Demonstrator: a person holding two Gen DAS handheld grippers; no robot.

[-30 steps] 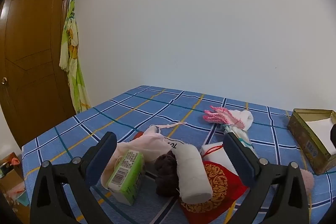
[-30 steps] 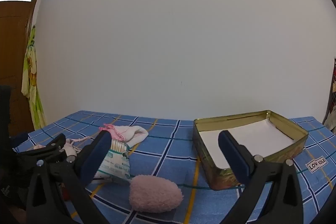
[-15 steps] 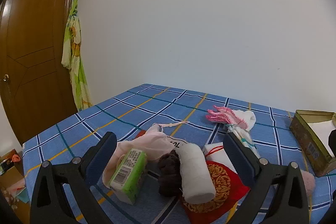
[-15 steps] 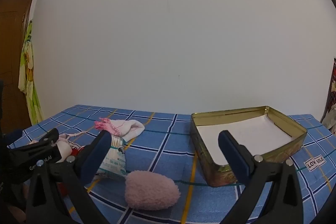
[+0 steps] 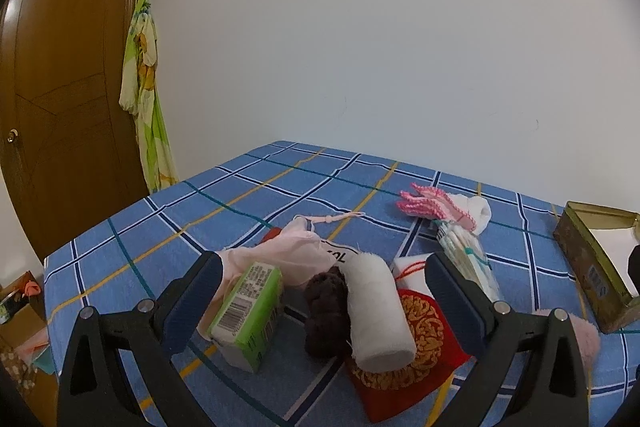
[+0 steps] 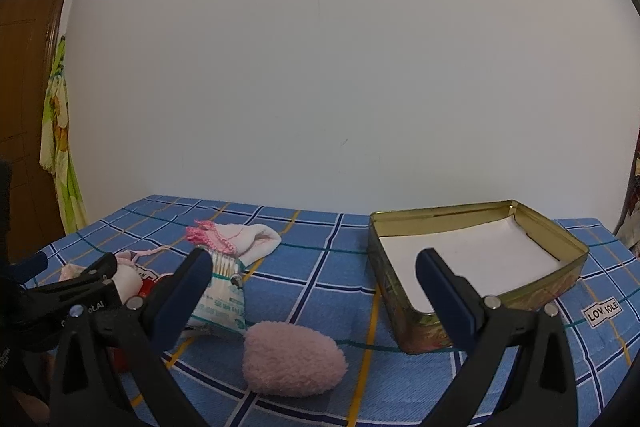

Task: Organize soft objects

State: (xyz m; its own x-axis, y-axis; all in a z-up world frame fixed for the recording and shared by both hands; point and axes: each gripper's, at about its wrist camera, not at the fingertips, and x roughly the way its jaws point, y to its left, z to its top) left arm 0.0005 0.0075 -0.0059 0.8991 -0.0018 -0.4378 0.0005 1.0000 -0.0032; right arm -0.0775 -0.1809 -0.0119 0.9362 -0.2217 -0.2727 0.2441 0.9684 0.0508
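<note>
The pile has slid slightly lower-right in frame; both tools gape wide, empty. Centre the left gripper (image 5: 320, 279) over the white roll (image 5: 378, 311), then close gently.

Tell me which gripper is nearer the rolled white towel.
Left. The left gripper is open right over the rolled white towel; the right gripper sits off to its right, beside the tin.
</note>
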